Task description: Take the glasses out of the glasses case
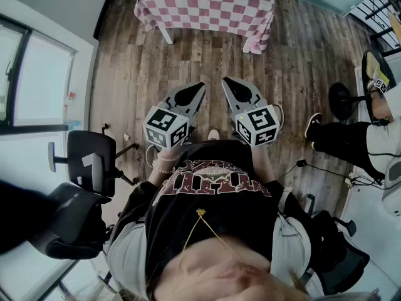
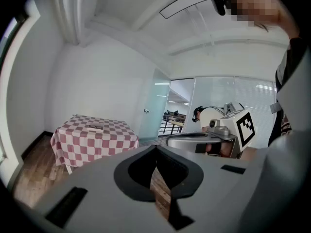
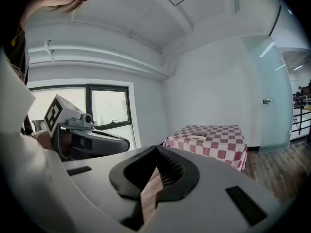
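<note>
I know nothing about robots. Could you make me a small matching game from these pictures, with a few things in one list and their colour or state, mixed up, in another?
Things:
1. tablecloth
2. office chair
3. left gripper
4. floor

Descriptions:
A. black, near the left edge of the head view
B. jaws together, nothing between them
C. red and white checks
D. brown wood planks

Pairs: 1-C, 2-A, 3-B, 4-D.
</note>
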A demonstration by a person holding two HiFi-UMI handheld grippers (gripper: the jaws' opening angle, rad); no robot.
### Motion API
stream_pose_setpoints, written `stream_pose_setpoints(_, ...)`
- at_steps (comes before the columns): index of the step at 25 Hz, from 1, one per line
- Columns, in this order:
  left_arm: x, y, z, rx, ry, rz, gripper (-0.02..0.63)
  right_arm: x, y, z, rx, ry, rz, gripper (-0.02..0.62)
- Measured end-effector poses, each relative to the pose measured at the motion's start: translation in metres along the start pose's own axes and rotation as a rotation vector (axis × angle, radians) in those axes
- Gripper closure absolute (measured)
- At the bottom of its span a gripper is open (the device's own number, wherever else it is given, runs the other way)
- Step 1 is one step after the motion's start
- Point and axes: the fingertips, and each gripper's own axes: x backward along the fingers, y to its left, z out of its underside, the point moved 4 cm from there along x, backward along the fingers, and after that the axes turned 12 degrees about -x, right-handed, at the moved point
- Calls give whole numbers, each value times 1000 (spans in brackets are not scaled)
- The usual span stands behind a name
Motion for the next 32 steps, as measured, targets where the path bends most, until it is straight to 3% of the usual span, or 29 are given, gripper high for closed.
stream_pose_setpoints(9, -4, -4, 11, 12, 14, -44, 598, 9, -23, 3, -18, -14, -18, 575)
stream_pose_setpoints(17, -4, 27, 21, 54, 7, -106, 598, -10, -34, -7, 8, 3, -23, 575)
stream_pose_setpoints(32, -73, 138, -12, 21, -3, 1, 598, -117, -64, -45, 4, 11, -12, 575)
